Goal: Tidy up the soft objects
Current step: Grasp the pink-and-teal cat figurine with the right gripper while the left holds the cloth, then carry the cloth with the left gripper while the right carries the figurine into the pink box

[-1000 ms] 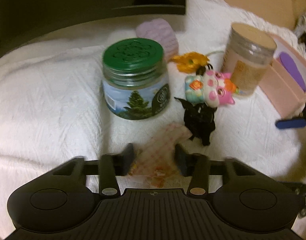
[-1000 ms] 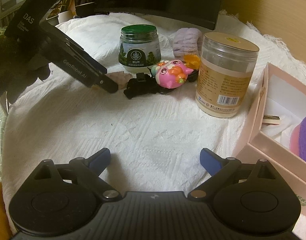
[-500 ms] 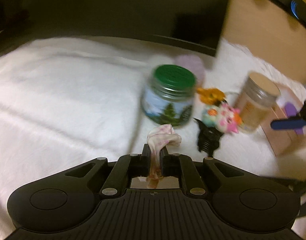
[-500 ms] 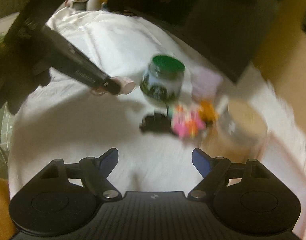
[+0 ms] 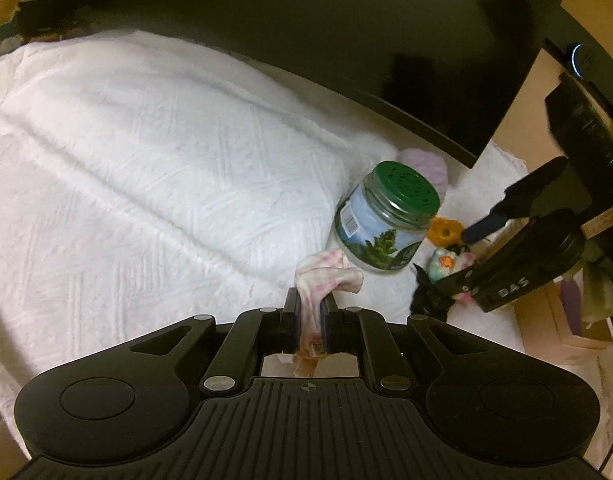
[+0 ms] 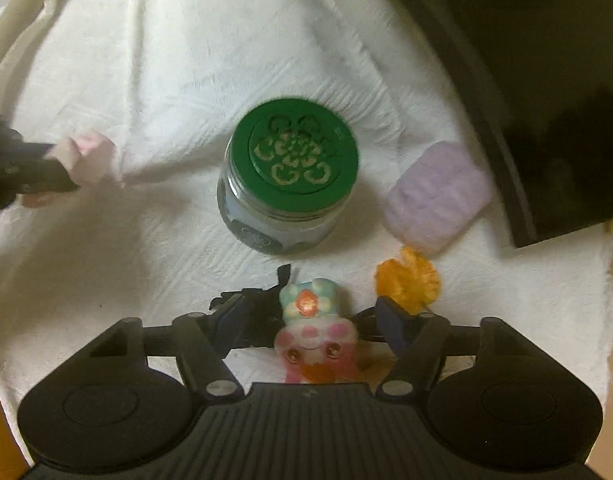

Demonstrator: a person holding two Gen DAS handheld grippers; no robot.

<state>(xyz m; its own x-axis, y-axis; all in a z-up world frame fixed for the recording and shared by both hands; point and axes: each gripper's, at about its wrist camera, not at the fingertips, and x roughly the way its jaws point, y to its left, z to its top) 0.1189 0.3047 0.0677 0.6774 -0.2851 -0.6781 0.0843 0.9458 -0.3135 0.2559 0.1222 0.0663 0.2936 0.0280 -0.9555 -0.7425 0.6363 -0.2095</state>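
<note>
My left gripper is shut on a pink checked cloth and holds it above the white blanket; the cloth also shows at the left of the right wrist view. My right gripper is open, its fingers on either side of a pink and blue plush toy. A black soft item lies by its left finger, an orange flower by its right. A purple pad lies behind.
A green-lidded glass jar stands just beyond the plush toy, also in the left wrist view. A dark monitor runs along the back. A pink box sits at the right edge.
My left gripper closed on the pink cloth and lifted it up and back. My right gripper moved forward and down over the plush toy, staying open.
</note>
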